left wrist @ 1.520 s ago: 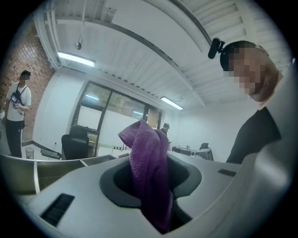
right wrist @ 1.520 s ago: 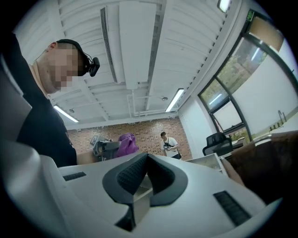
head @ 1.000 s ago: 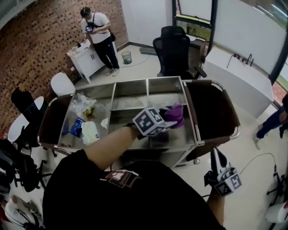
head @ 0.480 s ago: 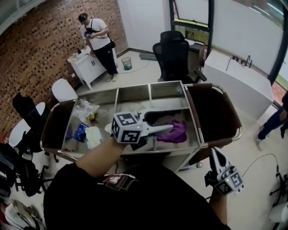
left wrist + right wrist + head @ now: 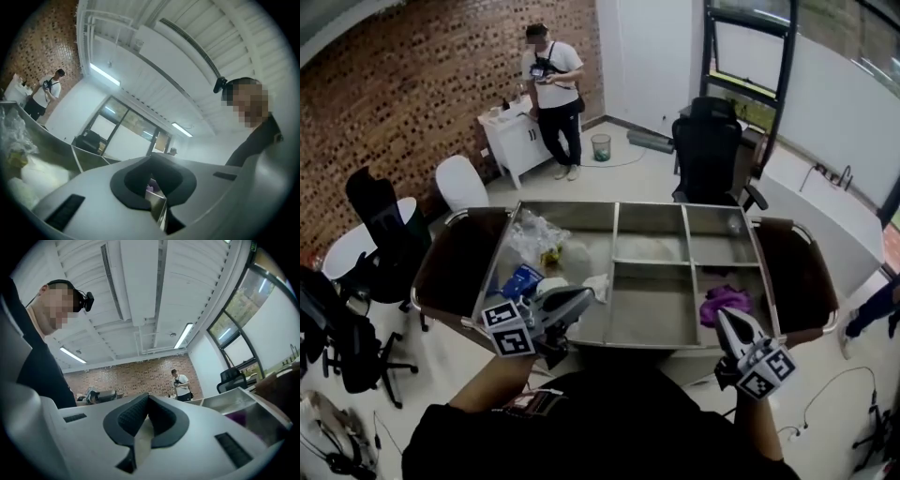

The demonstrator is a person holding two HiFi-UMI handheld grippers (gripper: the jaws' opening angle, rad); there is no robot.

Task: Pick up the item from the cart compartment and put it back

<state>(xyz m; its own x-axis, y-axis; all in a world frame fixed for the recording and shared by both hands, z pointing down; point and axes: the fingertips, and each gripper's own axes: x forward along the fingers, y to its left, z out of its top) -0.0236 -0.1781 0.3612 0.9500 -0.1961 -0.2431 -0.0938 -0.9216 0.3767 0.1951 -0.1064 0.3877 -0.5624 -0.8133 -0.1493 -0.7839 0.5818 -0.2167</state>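
Note:
A crumpled purple cloth (image 5: 724,305) lies in the near right compartment of the steel cart (image 5: 609,345). My left gripper (image 5: 584,298) hovers over the cart's near left edge, well left of the cloth, its jaws shut with nothing in them. In the left gripper view the left gripper (image 5: 151,160) points up across the cart, and a sliver of the purple cloth (image 5: 150,188) shows past its closed tips. My right gripper (image 5: 728,325) is held just in front of the cart, near the cloth, shut and empty. The right gripper view shows the right gripper (image 5: 149,398) closed and the cloth (image 5: 239,417) at right.
The left compartment holds clear plastic bags (image 5: 536,236), a blue packet (image 5: 521,279) and a white item (image 5: 596,284). A person (image 5: 553,98) stands at a white cabinet (image 5: 517,141) at the back. Black office chairs (image 5: 711,150) stand behind and left of the cart.
My left gripper let go of the purple cloth, left it in the right compartment, drew back to the cart's near left edge and shut empty. The right gripper rose toward the cart.

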